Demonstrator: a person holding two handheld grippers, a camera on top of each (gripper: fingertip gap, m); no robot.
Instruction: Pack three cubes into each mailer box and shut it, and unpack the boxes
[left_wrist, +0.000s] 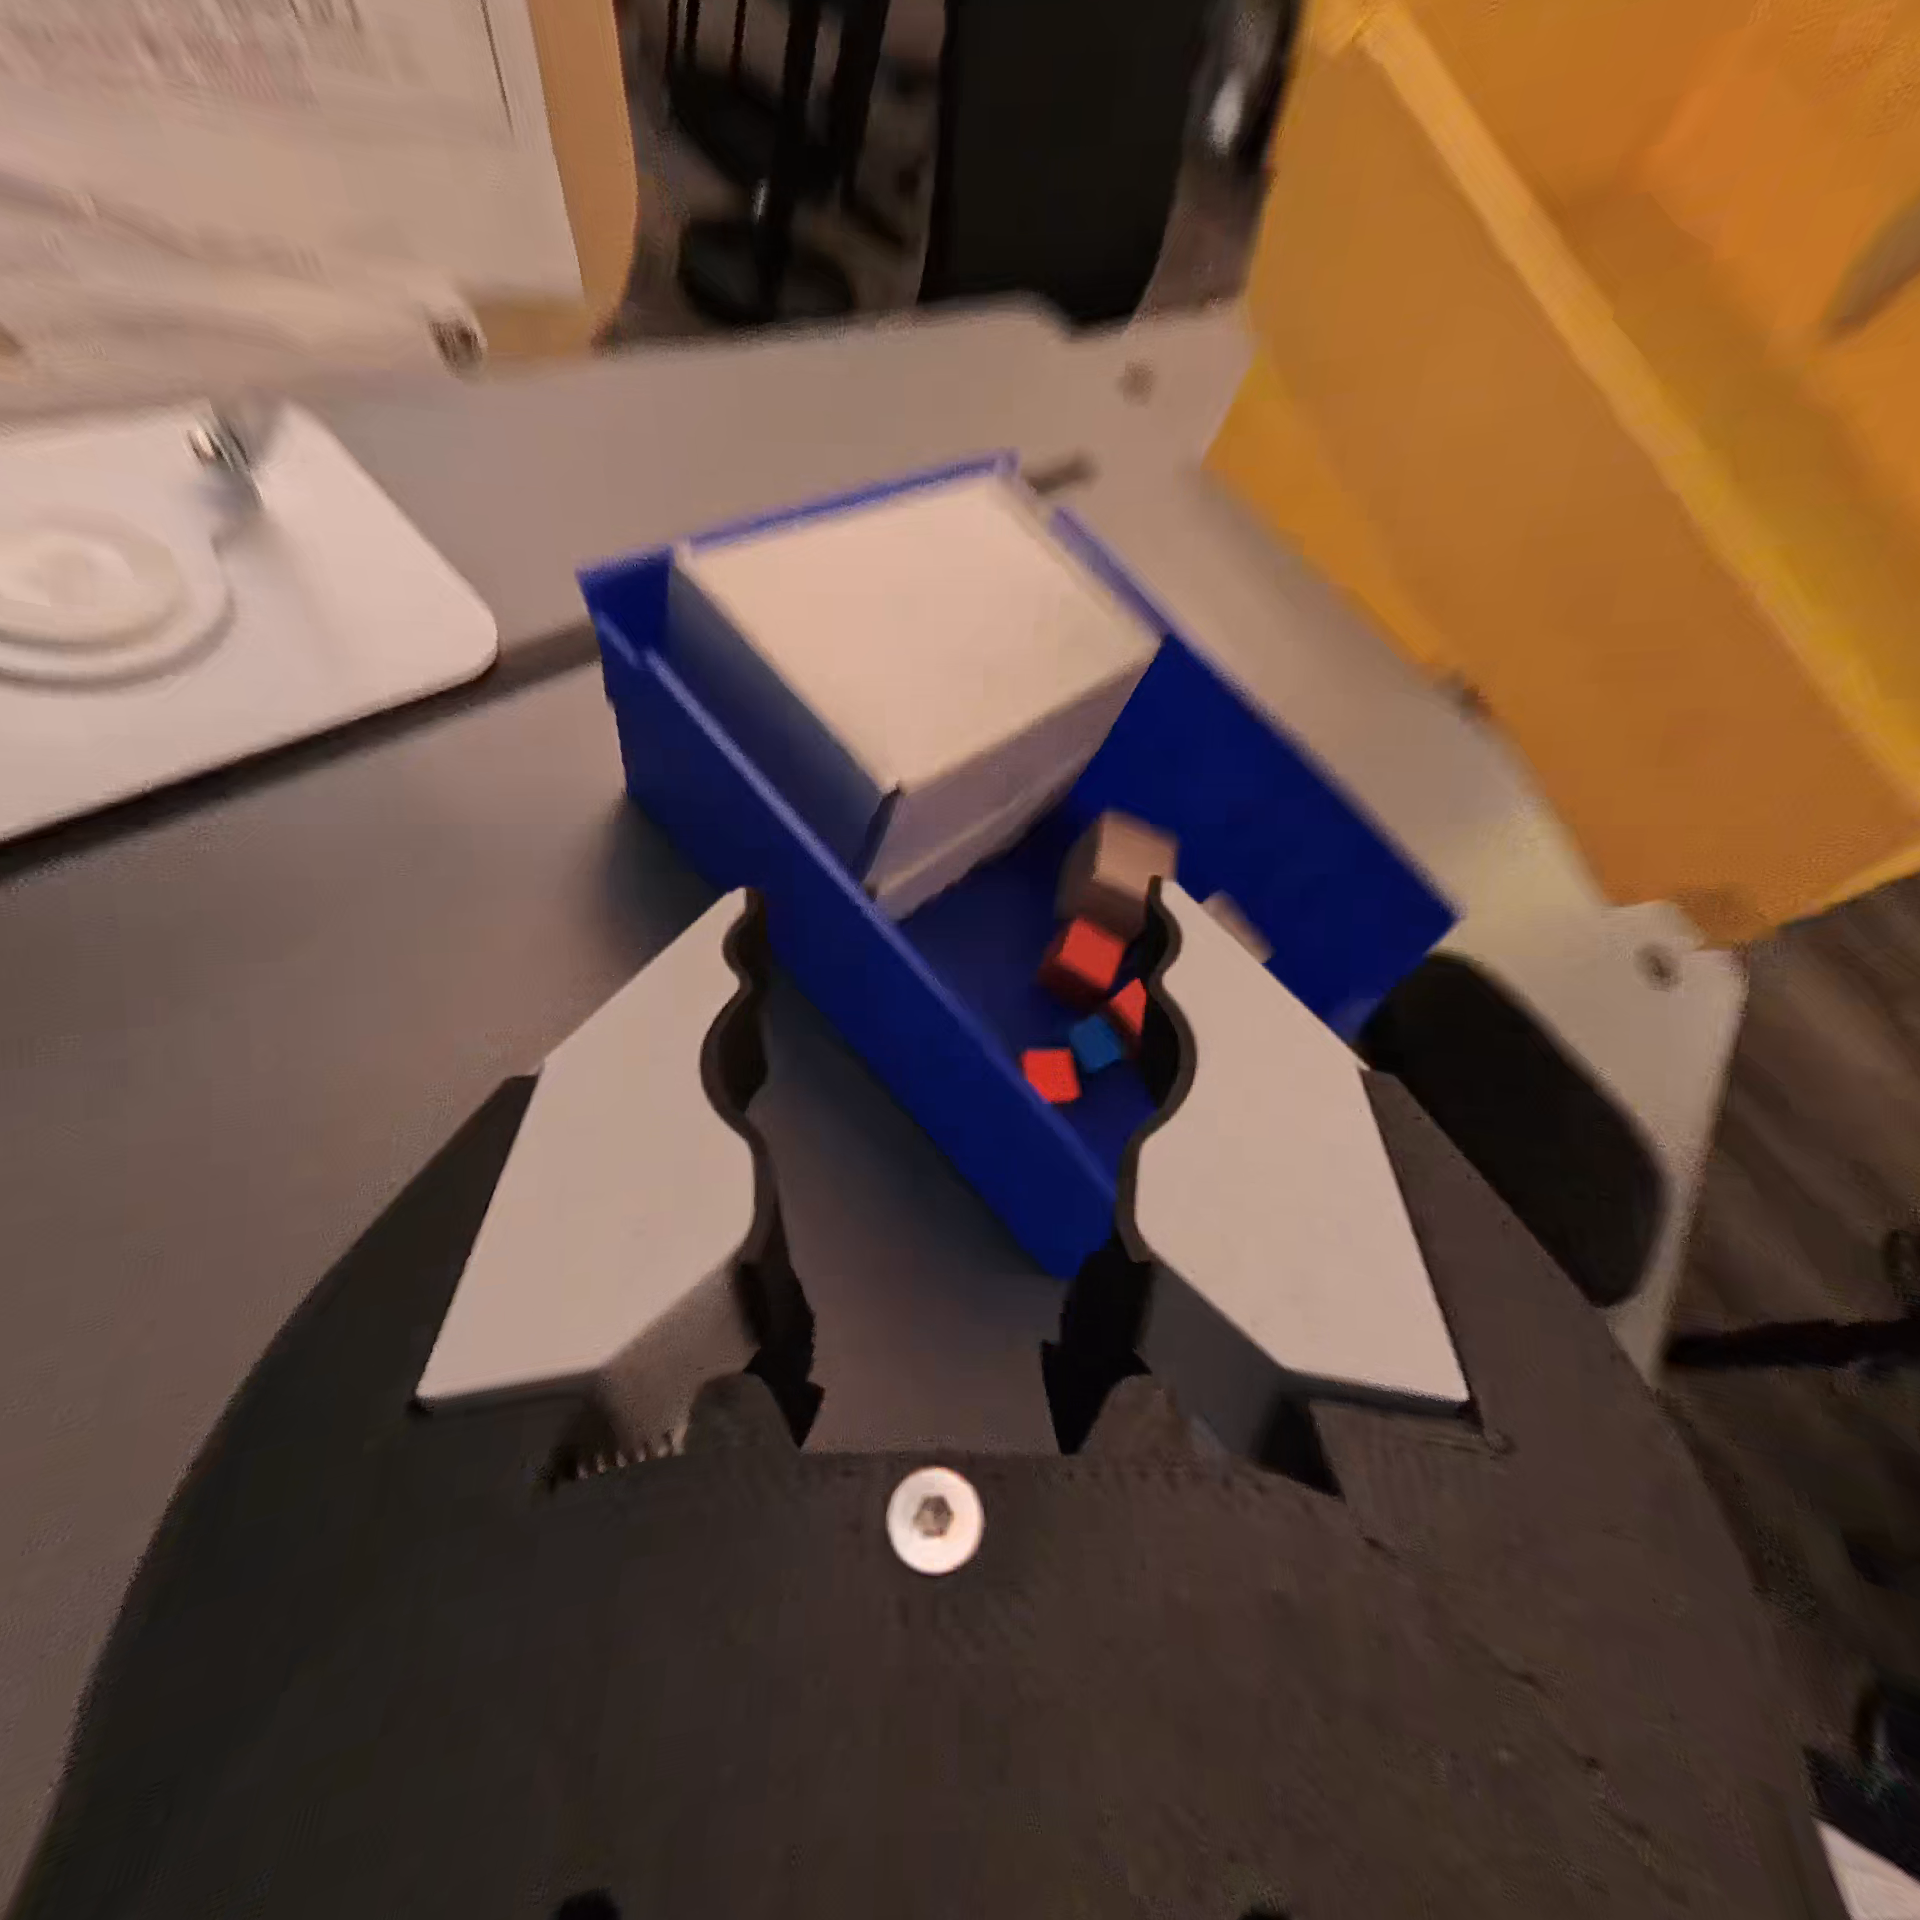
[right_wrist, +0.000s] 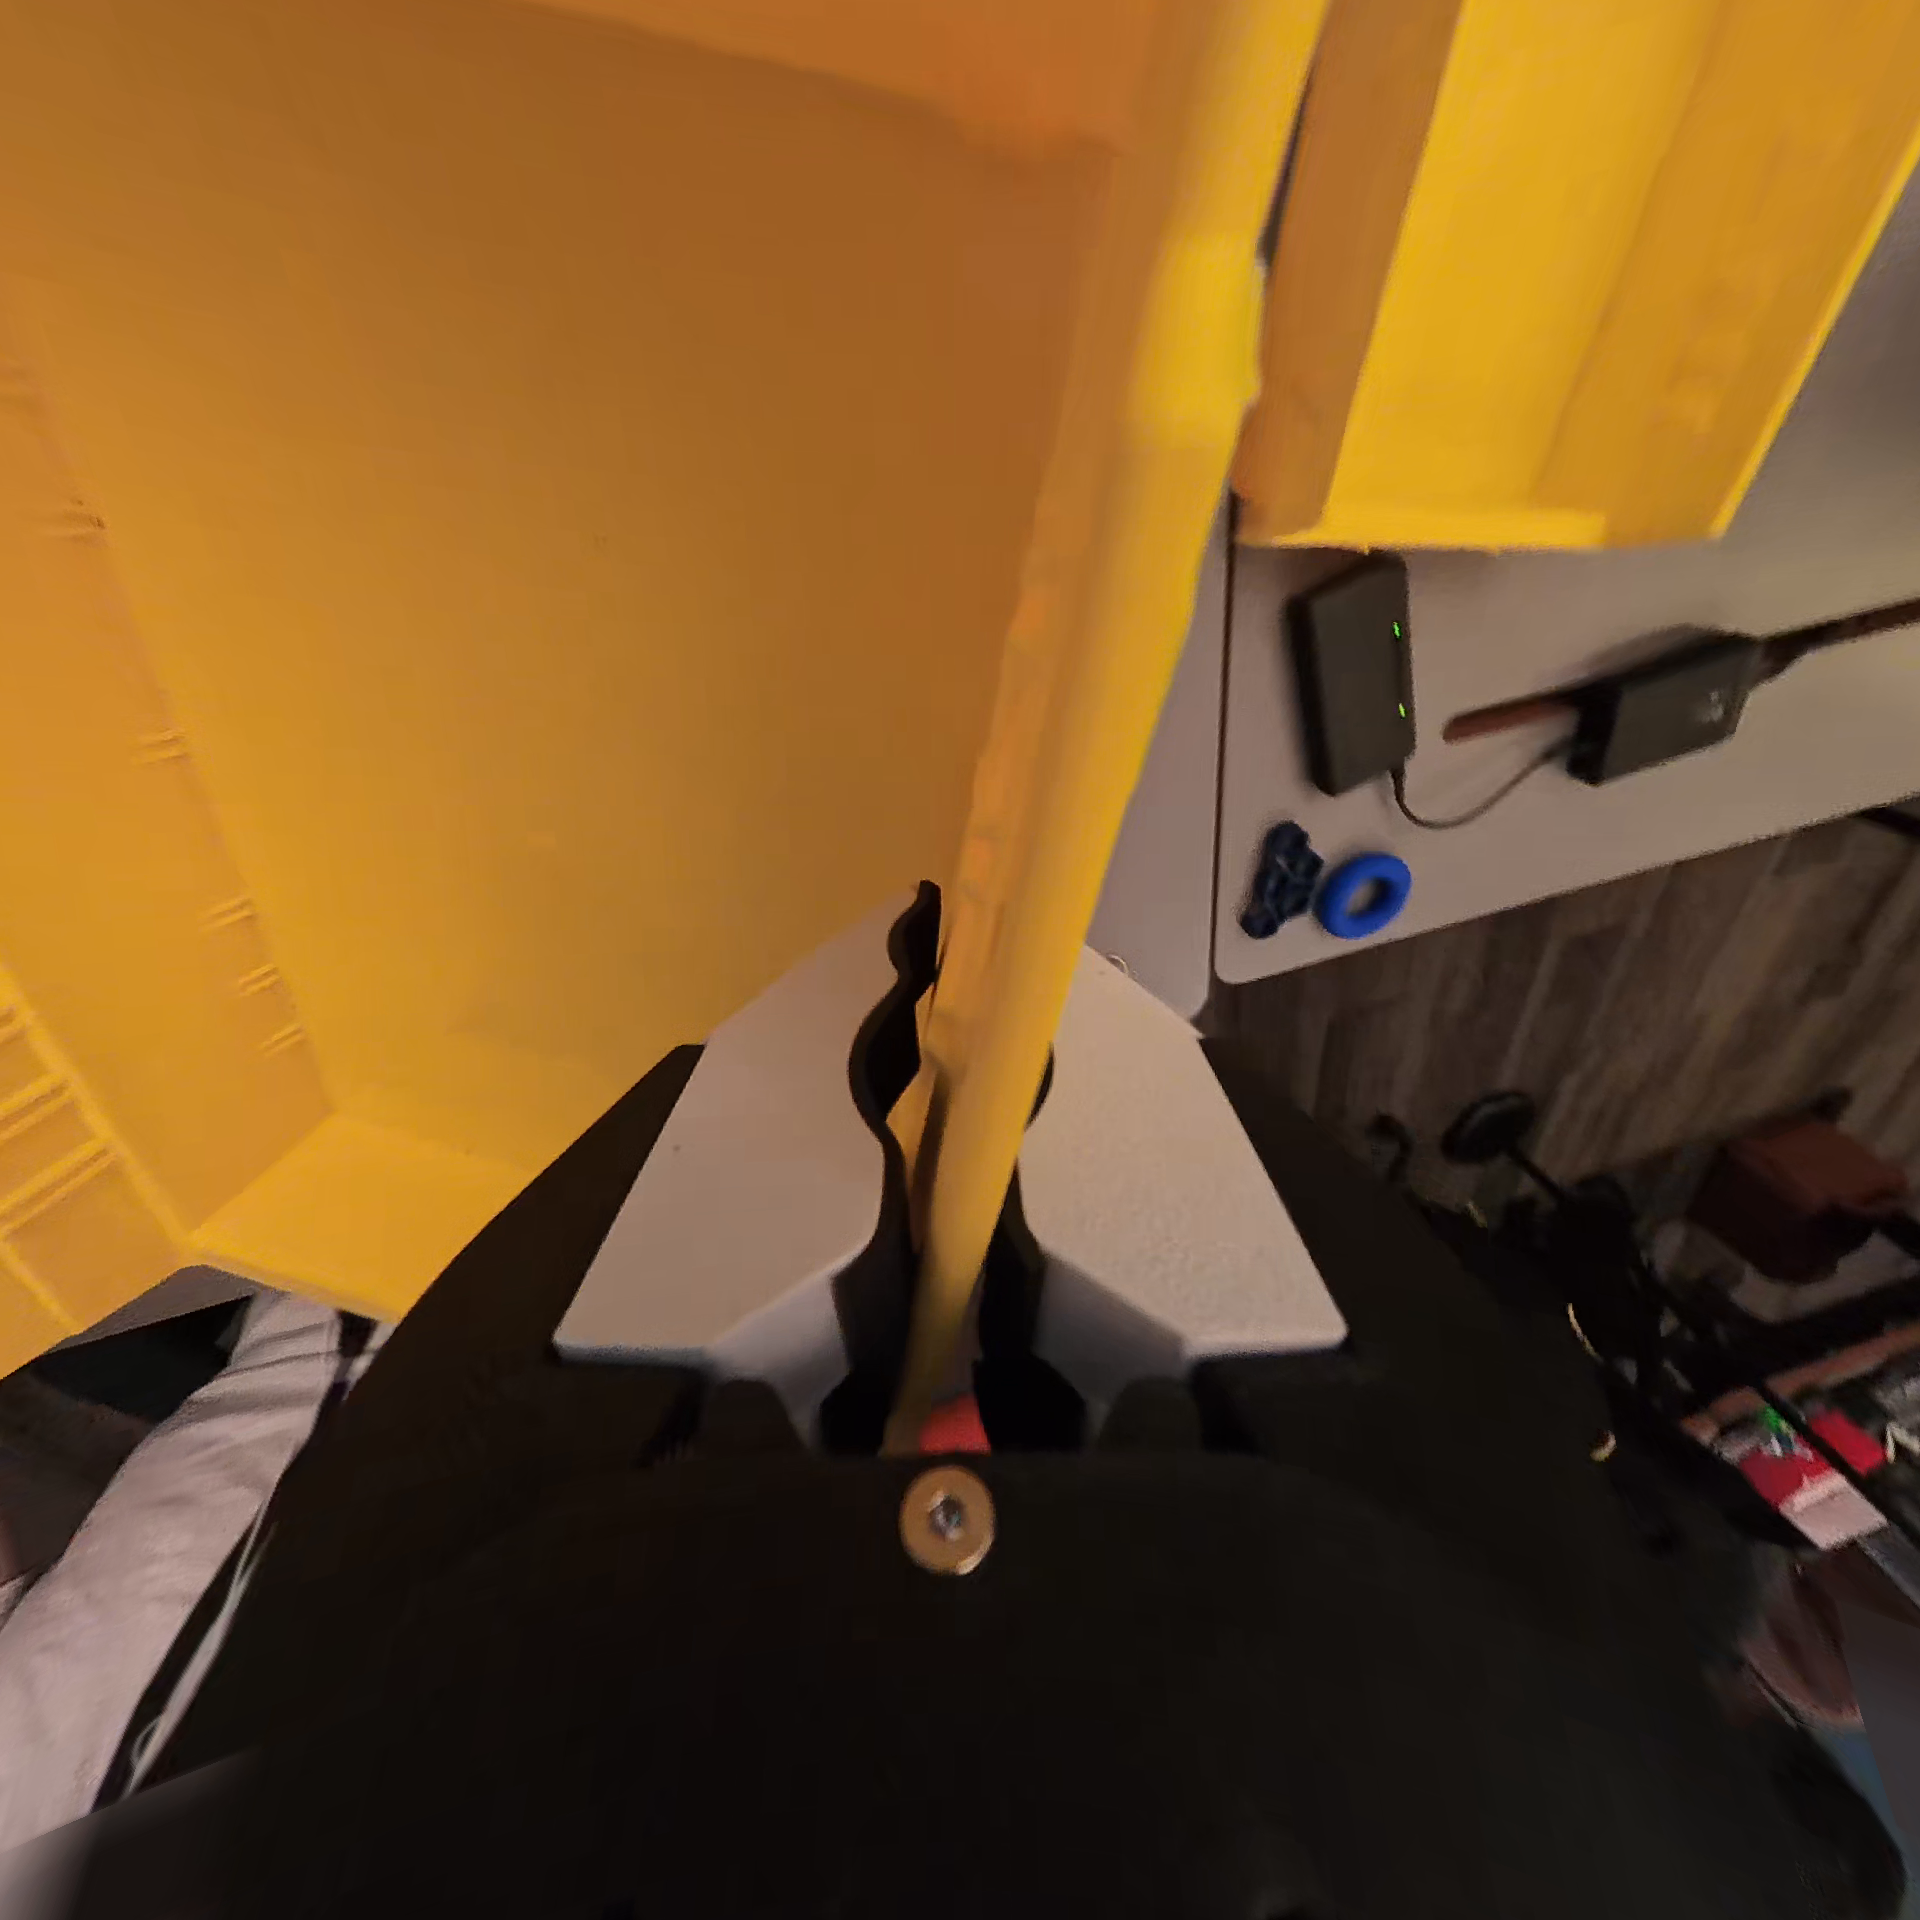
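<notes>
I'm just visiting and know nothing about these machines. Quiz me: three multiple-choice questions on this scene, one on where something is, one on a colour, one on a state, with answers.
1. Where do the small loose cubes lie?
A. in the blue bin
B. on the round white stand
C. on the floor

2. What colour is the box that the right gripper holds?
A. green
B. yellow
C. white

3. What state is the left gripper in?
A. shut on a cube
B. shut on the bin's wall
C. open, holding nothing

Answers:
1 A: the red cubes and a blue cube sit inside the blue bin, beside a white box.
2 B: the right gripper pinches a wall of the yellow mailer box.
3 C: the left gripper has its fingers spread, nothing between.
</notes>
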